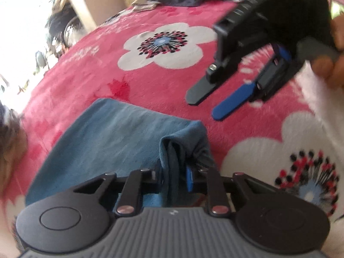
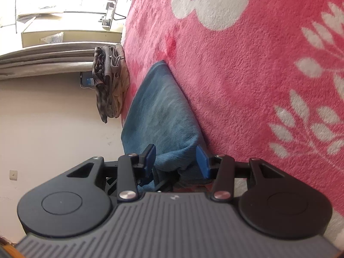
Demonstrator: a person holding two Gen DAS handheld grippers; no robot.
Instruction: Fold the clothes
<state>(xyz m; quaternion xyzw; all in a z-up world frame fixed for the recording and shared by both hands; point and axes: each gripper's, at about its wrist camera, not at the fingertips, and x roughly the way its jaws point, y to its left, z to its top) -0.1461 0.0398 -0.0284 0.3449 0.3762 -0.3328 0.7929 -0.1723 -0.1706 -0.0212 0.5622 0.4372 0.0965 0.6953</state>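
on pink blanket (image 1: 150,86), one blue cloth (image 1: 111,133): left fingers (image 1: 190,180) clench it, right fingers (image 2: 203,161) unclear.

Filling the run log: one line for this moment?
phase: fold grasp | left gripper: shut on blue cloth | right gripper: open, empty, over pink floral blanket

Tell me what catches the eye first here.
The bright pink blanket with big white flowers fills both views. On it lies a blue garment, its bunched corner pinched in the left gripper at the near edge, while the right gripper hovers open to its upper right.
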